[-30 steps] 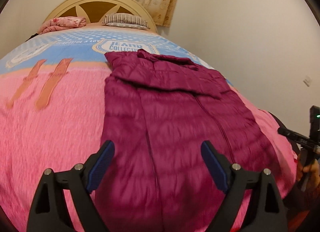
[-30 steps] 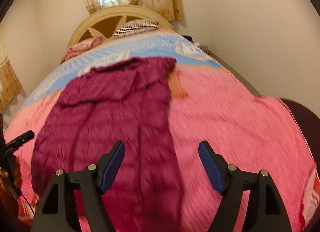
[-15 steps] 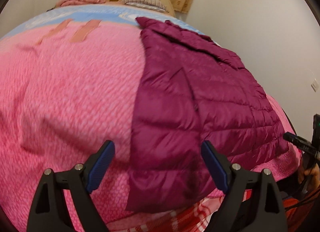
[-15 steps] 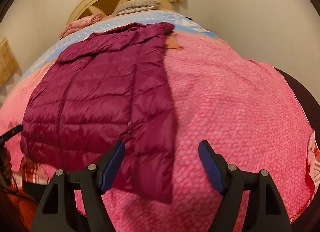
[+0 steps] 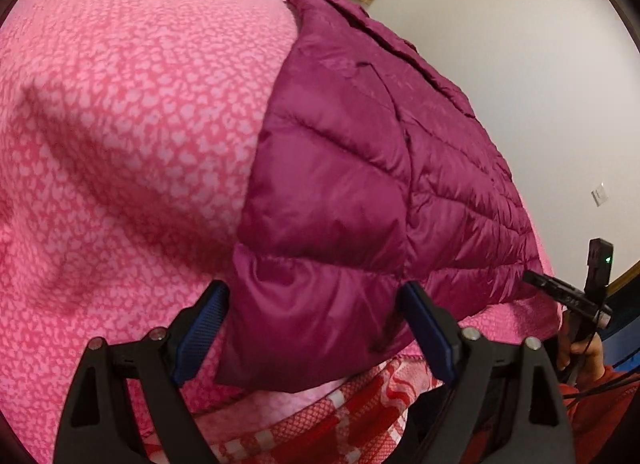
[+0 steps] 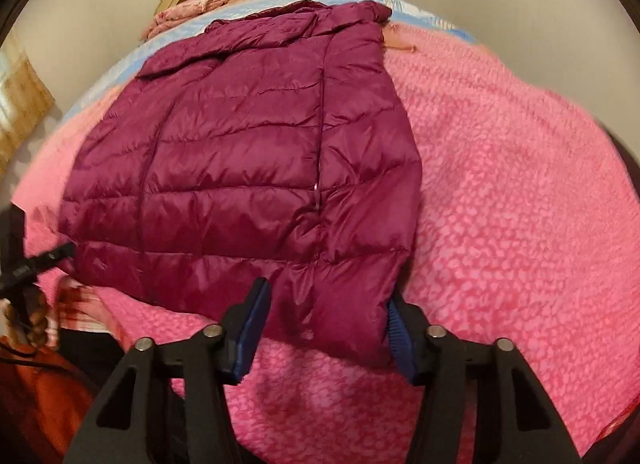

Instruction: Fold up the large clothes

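Hem is my target: the quilted magenta puffer jacket (image 6: pixel 240 167) lies flat on the pink bed blanket (image 6: pixel 520 203). My left tool (image 5: pixel 314 332) straddles one corner, jaws apart; right tool (image 6: pixel 326 334) has been closing around the other, unpinched. Next, I pinch both and lift.

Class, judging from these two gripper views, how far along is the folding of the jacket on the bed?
Done: the jacket lies flat on the pink blanket, sides seemingly folded in. In hand: left gripper and right gripper each straddle a hem corner; both jaws have been closing, the right further, neither clearly pinching yet. Left: gripping and folding the hem toward the collar.
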A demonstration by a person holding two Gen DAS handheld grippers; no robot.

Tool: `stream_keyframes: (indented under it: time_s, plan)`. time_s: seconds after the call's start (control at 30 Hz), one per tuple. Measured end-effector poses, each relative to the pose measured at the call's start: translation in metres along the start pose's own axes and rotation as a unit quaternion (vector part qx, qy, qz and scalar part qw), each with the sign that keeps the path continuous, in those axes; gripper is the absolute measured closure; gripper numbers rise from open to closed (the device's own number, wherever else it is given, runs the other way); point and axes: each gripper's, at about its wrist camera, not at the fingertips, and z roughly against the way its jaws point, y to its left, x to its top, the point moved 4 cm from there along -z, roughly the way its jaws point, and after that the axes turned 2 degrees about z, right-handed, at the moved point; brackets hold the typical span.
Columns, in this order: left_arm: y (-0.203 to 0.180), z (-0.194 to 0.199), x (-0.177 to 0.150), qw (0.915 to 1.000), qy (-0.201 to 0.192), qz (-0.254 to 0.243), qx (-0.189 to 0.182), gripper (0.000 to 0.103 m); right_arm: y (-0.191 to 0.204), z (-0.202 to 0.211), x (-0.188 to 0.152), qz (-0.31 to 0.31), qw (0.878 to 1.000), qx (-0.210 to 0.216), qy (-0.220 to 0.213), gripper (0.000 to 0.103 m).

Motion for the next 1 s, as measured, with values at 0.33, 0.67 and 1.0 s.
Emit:
stream_keyframes:
  time_s: [0.33, 0.67, 1.0]
  plan:
    - [-0.035, 0.039, 0.006, 0.9965, -0.033, -0.064, -0.044, 0.091, -0.014, 0.026, 0.001, -0.042, 0.997, 0.062, -0.030, 0.099]
    - [-0.058, 0.075, 0.094, 0.9944, -0.082, -0.052, -0.041, 0.091, -0.026, 0.063, 0.080, -0.065, 0.984, 0.123, -0.113, 0.100]
    - [-0.043, -0.001, 0.186, 0.9995, -0.014, 0.026, 0.010, 0.087, -0.055, 0.017, 0.175, -0.109, 0.979, 0.129, -0.111, 0.100]
